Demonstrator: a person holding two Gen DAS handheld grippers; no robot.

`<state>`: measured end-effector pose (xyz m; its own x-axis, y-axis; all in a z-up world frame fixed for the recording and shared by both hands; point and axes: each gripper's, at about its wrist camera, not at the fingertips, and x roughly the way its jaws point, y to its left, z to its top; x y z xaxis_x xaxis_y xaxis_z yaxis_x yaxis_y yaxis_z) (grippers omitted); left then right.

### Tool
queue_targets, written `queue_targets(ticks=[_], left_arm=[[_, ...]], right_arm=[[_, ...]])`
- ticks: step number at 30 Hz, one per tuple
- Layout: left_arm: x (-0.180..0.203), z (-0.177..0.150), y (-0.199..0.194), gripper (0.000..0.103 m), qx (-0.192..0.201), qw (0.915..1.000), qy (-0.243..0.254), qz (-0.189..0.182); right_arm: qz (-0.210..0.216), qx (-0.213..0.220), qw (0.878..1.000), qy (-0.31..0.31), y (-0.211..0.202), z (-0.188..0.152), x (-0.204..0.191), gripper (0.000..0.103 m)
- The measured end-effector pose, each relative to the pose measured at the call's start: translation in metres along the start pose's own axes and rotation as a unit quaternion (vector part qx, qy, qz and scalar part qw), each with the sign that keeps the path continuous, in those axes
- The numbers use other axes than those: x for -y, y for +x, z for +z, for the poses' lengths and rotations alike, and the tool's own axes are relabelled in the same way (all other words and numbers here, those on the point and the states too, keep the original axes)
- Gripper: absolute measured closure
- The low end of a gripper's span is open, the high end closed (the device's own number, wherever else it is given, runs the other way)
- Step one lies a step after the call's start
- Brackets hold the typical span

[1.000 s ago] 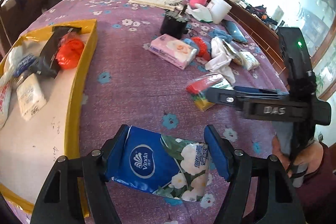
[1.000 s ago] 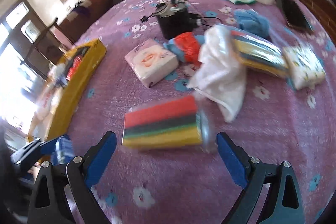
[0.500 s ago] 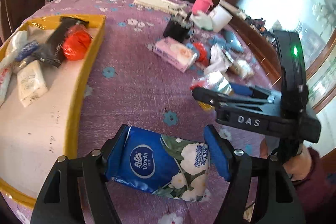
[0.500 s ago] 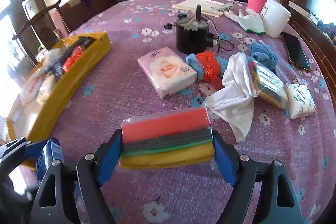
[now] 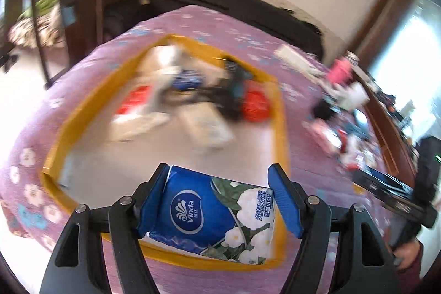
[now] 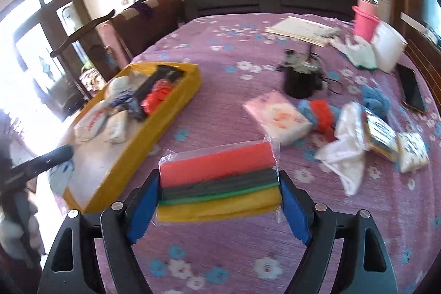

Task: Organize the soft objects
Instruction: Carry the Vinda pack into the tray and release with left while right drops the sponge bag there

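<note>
Hanging above the yellow tray (image 5: 278, 112), a blue tissue pack (image 5: 212, 216) is gripped by the left tongs (image 5: 220, 200); a sponge pack (image 6: 219, 181) is clamped by the right tongs (image 6: 219, 200).

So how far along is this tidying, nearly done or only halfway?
Roughly midway, I'd guess. Done: several soft packets already lie in the yellow tray. In hand: the left gripper holds a blue tissue pack over the tray, and the right gripper grips a sponge pack. Left on the purple bedspread: a pink tissue pack, a white cloth, and a few more small items.
</note>
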<state>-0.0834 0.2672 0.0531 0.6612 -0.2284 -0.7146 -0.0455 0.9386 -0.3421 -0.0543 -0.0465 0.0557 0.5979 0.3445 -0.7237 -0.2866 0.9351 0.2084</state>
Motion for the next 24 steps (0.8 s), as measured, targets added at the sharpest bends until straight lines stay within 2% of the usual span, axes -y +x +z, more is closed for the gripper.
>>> queue_targets(ticks=[5, 10, 18, 24], left_arm=[[-0.029, 0.017, 0.02, 0.031, -0.007, 0.9988, -0.011, 0.048], [-0.041, 0.027, 0.034, 0.03, -0.008, 0.9979, -0.018, 0.061], [-0.048, 0.021, 0.025, 0.023, -0.002, 0.9987, -0.05, 0.01], [-0.05, 0.01, -0.001, 0.02, 0.026, 0.9979, -0.054, -0.023]], right_arm=[[0.013, -0.008, 0.999, -0.037, 0.016, 0.016, -0.039, 0.018], [0.012, -0.019, 0.996, -0.082, 0.036, 0.028, -0.081, 0.018], [0.012, -0.038, 0.993, -0.108, 0.084, 0.062, -0.123, 0.018], [0.017, -0.052, 0.995, -0.085, 0.132, 0.105, -0.143, 0.018]])
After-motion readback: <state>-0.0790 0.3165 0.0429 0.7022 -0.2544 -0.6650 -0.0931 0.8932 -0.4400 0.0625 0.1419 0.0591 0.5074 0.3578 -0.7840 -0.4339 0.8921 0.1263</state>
